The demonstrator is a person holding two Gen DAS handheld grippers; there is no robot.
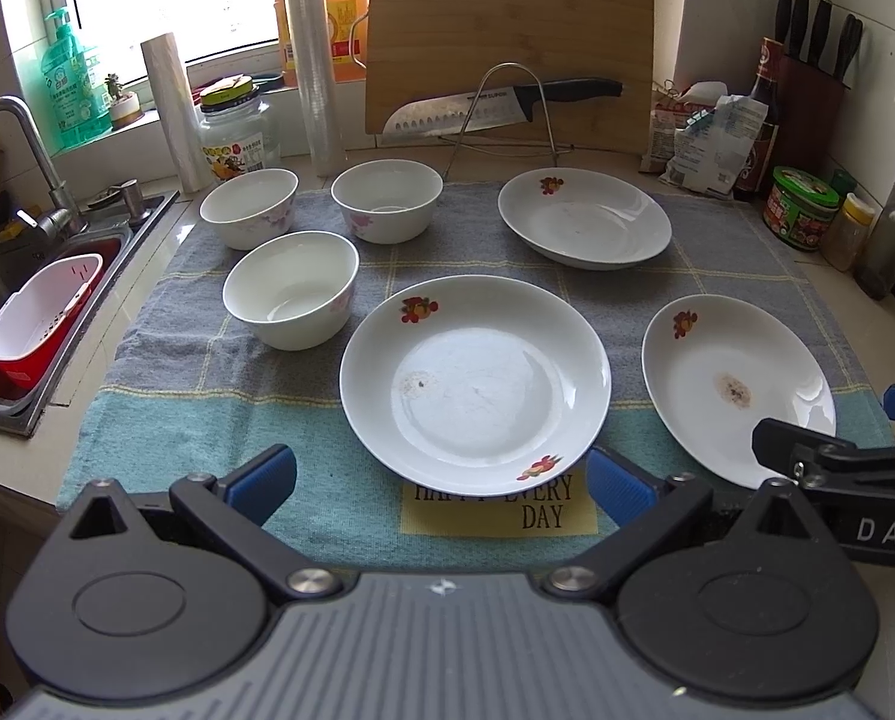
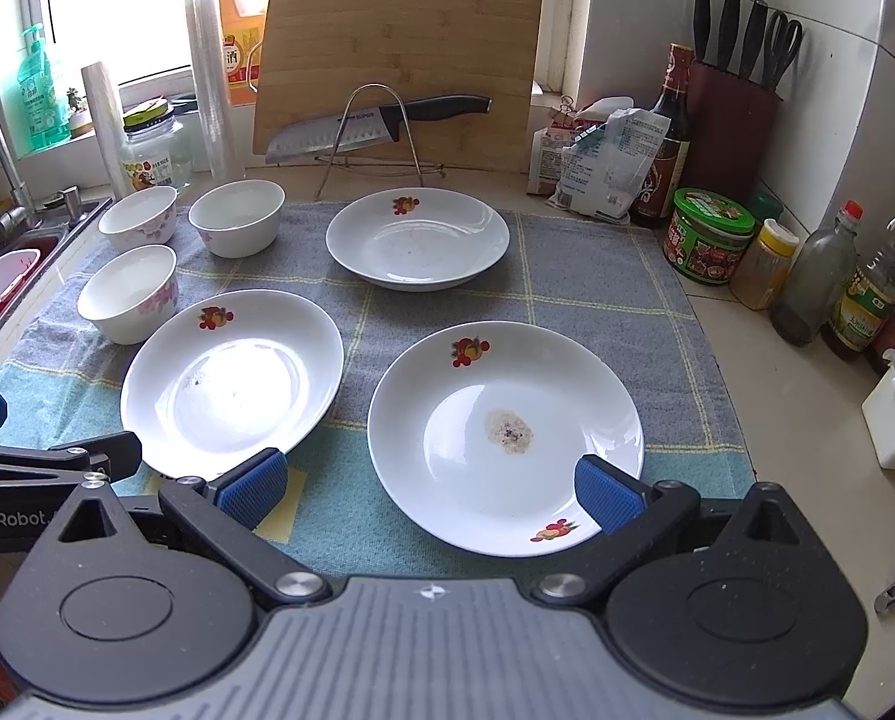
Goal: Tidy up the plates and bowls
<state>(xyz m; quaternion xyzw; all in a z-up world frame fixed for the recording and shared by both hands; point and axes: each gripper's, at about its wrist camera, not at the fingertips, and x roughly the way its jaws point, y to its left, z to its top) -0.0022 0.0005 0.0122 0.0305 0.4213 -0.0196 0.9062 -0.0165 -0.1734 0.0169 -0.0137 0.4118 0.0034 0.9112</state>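
Blue-padded fingers of the left claw spread wide just above the near edge of the towel, gripping nothing; the middle plate lies right in front of them. Under that plate's near rim a yellow patch on the towel reads "EVERY DAY", with the first word mostly covered. The right claw is likewise wide and empty, its pads flanking the near rim of the right plate, which has a brownish stain at its centre. From the left wrist view the right claw's arm shows the letters "DAS"; from the right wrist view the left claw's arm reads "enRobot".

All the dishes sit on the towel on the counter. A third plate rests farther back, apart from the other two. Each plate carries a red fruit motif on its rim. Three white bowls with pink flowers stand upright at the left: a near bowl, a far left bowl and a far right bowl, close together but not stacked.

Behind them a knife marked "SUPOR" lies across a wire rack in front of a wooden cutting board. The sink is to the left.
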